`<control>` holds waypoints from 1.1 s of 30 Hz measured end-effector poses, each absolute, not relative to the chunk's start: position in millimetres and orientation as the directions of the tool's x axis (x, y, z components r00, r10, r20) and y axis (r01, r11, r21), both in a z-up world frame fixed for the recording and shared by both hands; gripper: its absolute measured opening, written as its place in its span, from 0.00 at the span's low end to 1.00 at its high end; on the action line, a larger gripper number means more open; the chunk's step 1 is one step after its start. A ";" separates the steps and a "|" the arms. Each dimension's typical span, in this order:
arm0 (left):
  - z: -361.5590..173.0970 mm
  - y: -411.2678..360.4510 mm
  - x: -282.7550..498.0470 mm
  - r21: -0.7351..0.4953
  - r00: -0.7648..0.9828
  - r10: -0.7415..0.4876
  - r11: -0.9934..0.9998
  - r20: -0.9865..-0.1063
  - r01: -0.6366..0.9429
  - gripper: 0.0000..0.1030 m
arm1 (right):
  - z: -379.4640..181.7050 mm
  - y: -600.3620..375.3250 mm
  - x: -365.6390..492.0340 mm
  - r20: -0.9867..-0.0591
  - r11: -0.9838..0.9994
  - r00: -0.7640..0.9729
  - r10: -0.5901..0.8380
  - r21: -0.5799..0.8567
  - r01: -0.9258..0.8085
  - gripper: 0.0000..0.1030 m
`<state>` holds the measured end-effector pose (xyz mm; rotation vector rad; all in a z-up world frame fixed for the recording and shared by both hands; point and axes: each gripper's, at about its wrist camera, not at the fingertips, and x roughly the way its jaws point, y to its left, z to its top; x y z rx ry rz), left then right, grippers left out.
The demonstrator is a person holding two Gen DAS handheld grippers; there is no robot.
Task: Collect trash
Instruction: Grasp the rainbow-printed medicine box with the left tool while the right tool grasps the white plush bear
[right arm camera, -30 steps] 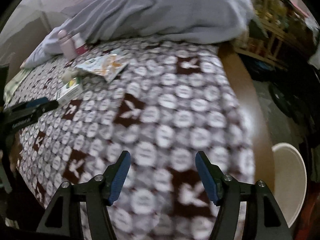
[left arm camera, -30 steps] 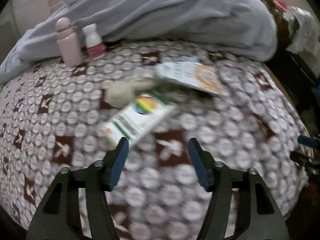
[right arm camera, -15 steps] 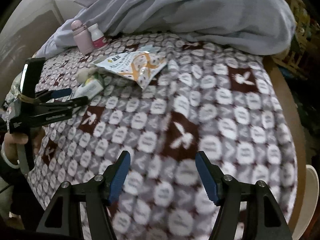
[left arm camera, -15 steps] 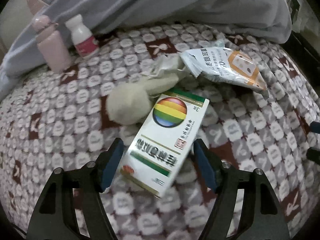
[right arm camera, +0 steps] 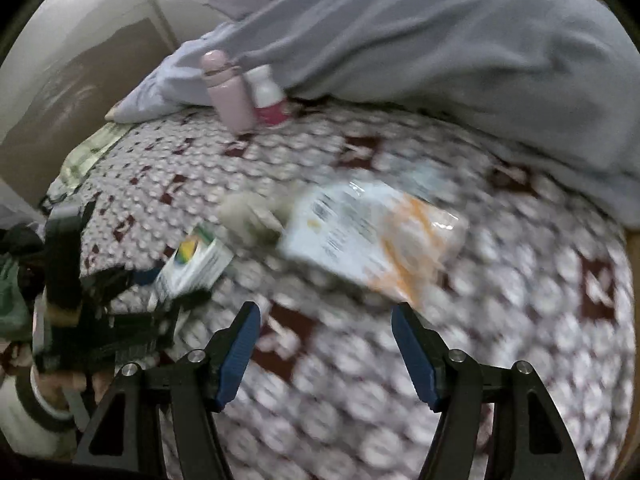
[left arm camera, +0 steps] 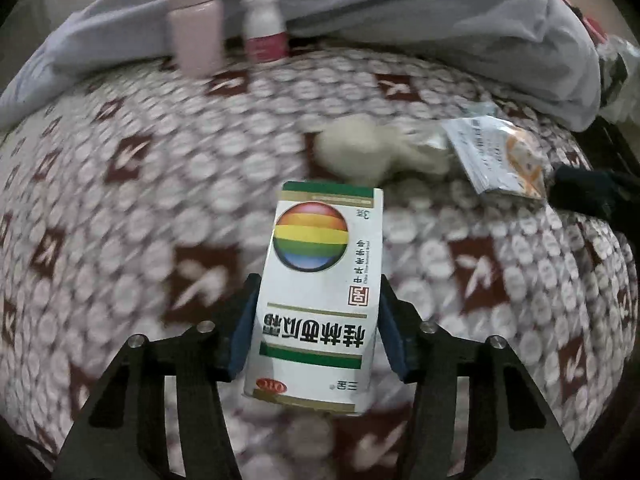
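My left gripper (left arm camera: 316, 320) is shut on a white medicine box (left arm camera: 320, 292) with a rainbow ball and green stripes, holding it over the patterned bedspread (left arm camera: 132, 208). Beyond it lie a crumpled cream tissue wad (left arm camera: 372, 152) and a white-and-orange snack wrapper (left arm camera: 496, 156). In the right wrist view, my right gripper (right arm camera: 326, 320) is open and empty, just short of the wrapper (right arm camera: 372, 236). The tissue wad (right arm camera: 248, 216) lies to the wrapper's left. The box (right arm camera: 192, 264) in the left gripper (right arm camera: 132, 280) shows at the left.
A pink bottle (left arm camera: 196, 20) and a white bottle with a red label (left arm camera: 264, 24) stand at the back against a grey blanket (left arm camera: 420, 12). Both also show in the right wrist view, the pink bottle (right arm camera: 228, 88) nearest. The bed's wooden edge (right arm camera: 634, 256) is at the right.
My left gripper has closed on the medicine box and lifted it, turning left. My right gripper has moved forward toward the snack wrapper, still open.
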<state>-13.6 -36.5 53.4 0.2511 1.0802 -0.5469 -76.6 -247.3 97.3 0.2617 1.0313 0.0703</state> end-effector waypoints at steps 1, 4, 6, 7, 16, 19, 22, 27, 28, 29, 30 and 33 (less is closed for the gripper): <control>53.6 -27.2 -13.3 -0.066 0.359 -0.290 0.849 -0.887 0.524 0.49 | 96.8 -239.8 -67.2 -0.834 0.966 0.516 0.196 0.255 0.045 0.64; 55.5 -5.8 -14.1 -0.065 0.376 -0.278 0.869 -0.884 0.491 0.48 | 90.5 -214.5 -34.7 -0.840 0.974 0.500 0.210 0.222 -0.036 0.64; 58.7 3.2 -15.9 -0.075 0.384 -0.289 0.871 -0.877 0.486 0.48 | 82.5 -201.9 -14.9 -0.853 0.981 0.484 0.193 0.172 -0.088 0.64; 60.8 6.4 -16.8 -0.081 0.388 -0.297 0.871 -0.872 0.485 0.48 | 76.7 -195.0 -3.0 -0.864 0.984 0.474 0.172 0.132 -0.116 0.64; 54.6 3.3 -14.8 -0.087 0.384 -0.311 0.862 -0.869 0.500 0.48 | 33.1 -185.3 43.4 -0.903 0.969 0.420 0.085 -0.024 -0.246 0.55; 55.0 1.6 -13.5 -0.098 0.387 -0.312 0.871 -0.868 0.481 0.48 | 38.9 -187.2 44.2 -0.890 0.979 0.438 0.126 0.039 -0.202 0.31; 60.3 1.1 -15.2 -0.108 0.397 -0.314 0.880 -0.863 0.462 0.48 | 52.4 -186.7 33.8 -0.866 0.975 0.456 0.205 0.140 -0.173 0.26; 72.5 0.7 -28.1 -0.112 0.409 -0.314 0.887 -0.857 0.447 0.48 | 82.5 -178.3 -5.6 -0.807 0.944 0.489 0.331 0.281 -0.174 0.25; 75.4 0.1 -32.8 -0.110 0.415 -0.313 0.889 -0.854 0.445 0.48 | 88.0 -179.7 -15.8 -0.790 0.927 0.486 0.373 0.336 -0.164 0.25; 77.5 -0.5 -36.4 -0.107 0.419 -0.312 0.890 -0.853 0.444 0.48 | 93.3 -182.5 -26.8 -0.763 0.902 0.489 0.424 0.404 -0.152 0.25; 79.4 -1.4 -40.0 -0.106 0.421 -0.311 0.890 -0.852 0.443 0.48 | 97.7 -184.5 -36.3 -0.739 0.881 0.493 0.459 0.452 -0.142 0.25; 86.4 -4.0 -53.4 -0.101 0.428 -0.310 0.890 -0.849 0.444 0.48 | 107.5 -186.8 -56.7 -0.701 0.846 0.507 0.502 0.521 -0.117 0.25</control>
